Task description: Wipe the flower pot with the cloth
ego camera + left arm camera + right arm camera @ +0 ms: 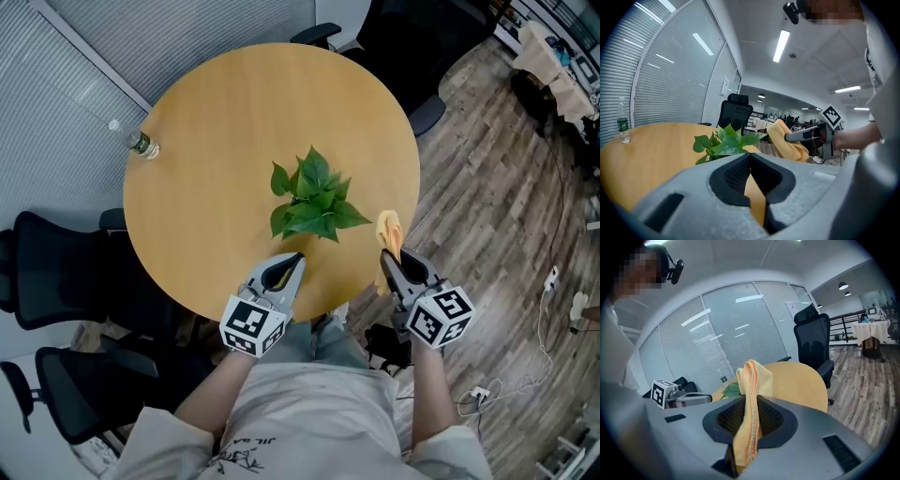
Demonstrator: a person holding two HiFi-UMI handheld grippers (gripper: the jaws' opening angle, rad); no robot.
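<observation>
Looks straight down, in the head view alone, past a pale shirt and two forearms onto both tools at the near rim of a round wooden table point(206, 178). Hides the flower pot there under the leaves of the plant point(312, 199), which stands near the table's middle, just beyond both sets of tips. Catches the plant side-on in the left gripper view instead, though with the pot masked by that tool's own grey body. Gives, in the right gripper view, only a single leaf beside the fabric, plus the other tool's marker cube off to the left.

Shows the left gripper point(298, 257) shut tight, pads met with nothing between them, poised over the near edge of the table and short of the leaves. Shows the right gripper point(384, 255) clamped on the cloth point(390, 228). Pinches that yellow-orange fold lengthwise between the pads and lets it stand up past the tips. Holds it by the table's right edge, near the closest leaves but apart from them.

Farther out, at the table's left rim: a clear bottle point(141, 143) with a green label, upright and well apart from the plant. Around the table: black office chairs point(56, 272) at the left, and another at the far side. Beyond those: slatted blinds point(66, 103) over glass walls on the left, and a wood-plank floor point(497, 187) with trailing cables on the right. Deepest in, by the left gripper view: strip lights on a white ceiling and more desks.
</observation>
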